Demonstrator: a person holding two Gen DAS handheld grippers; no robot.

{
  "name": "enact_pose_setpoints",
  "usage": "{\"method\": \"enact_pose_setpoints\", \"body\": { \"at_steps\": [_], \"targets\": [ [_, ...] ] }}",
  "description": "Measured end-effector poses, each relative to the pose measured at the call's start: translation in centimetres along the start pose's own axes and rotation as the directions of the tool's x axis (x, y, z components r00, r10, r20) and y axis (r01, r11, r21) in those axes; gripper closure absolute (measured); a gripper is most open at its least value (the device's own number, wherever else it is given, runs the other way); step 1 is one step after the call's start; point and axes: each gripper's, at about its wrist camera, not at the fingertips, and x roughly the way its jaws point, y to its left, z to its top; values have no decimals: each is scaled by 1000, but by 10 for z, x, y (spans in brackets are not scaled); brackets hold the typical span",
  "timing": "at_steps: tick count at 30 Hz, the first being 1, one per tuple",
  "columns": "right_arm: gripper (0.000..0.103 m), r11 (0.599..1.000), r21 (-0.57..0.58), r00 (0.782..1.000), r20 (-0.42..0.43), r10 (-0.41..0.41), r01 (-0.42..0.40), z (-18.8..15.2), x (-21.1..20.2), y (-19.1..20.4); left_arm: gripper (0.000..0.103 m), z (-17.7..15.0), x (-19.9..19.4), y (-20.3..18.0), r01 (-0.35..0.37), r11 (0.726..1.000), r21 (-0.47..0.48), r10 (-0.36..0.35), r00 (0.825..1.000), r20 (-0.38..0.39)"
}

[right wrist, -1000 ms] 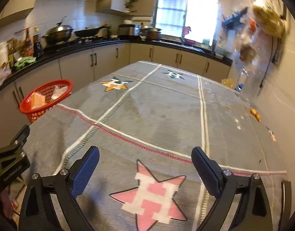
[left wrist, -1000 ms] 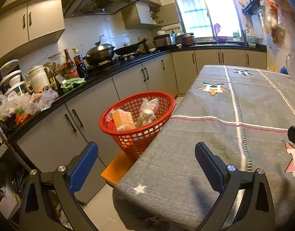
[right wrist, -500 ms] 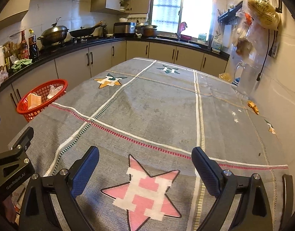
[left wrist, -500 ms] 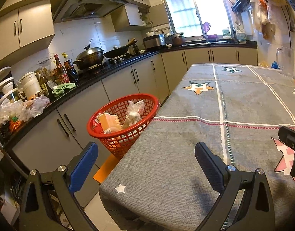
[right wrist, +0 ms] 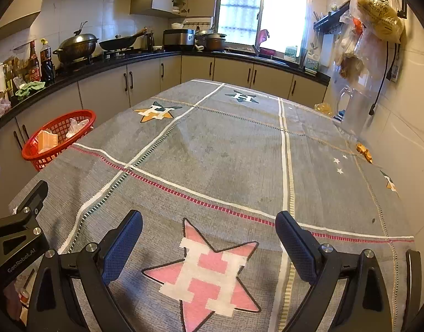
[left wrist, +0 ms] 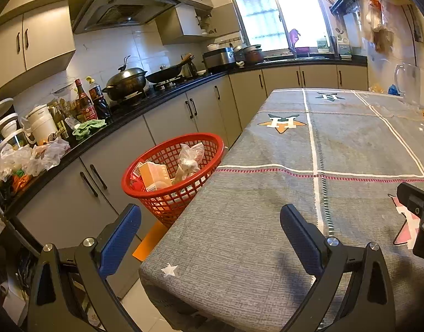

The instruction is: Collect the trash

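Left claw (left wrist: 209, 229), fingers spread wide and holding nothing, poised over the near left corner of the surface (left wrist: 267, 221), which is covered by a grey cloth printed with stars. Right claw (right wrist: 209, 235), likewise spread apart and empty, above a pink star motif (right wrist: 209, 271) at the near edge of the same cloth; part of the left claw's black frame appears at the lower left of the right wrist view. Red mesh basket (left wrist: 173, 171) standing just beside the left edge of the surface, on an orange support (left wrist: 149, 239) of which only a part shows. Inside the basket lie an orange carton (left wrist: 154, 175) and a crumpled clear plastic bag (left wrist: 190, 157). Small orange-gold scraps (right wrist: 364, 152), possibly wrappers though too small to tell, rest on the cloth near the right-hand wall, well apart from both claws. A clear jug (right wrist: 355, 110) stands at the far right of the surface. Dark kitchen worktop (left wrist: 145, 102) along the left wall carries a lidded wok (left wrist: 126, 81), sauce bottles (left wrist: 86, 102) and a green rag (left wrist: 89, 126).
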Motion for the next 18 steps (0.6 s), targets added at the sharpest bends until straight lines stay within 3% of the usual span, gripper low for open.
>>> {"method": "enact_pose_setpoints", "body": {
  "at_steps": [13, 18],
  "targets": [
    [4, 1000, 21, 1000, -8, -16, 16, 0, 3, -14, 3, 19, -4, -18, 31, 998, 49, -34, 999, 43],
    [4, 994, 85, 997, -1, -71, 71, 7, 2, -50, 3, 38, 1, -38, 132, 989, 68, -133, 991, 11]
  ]
}}
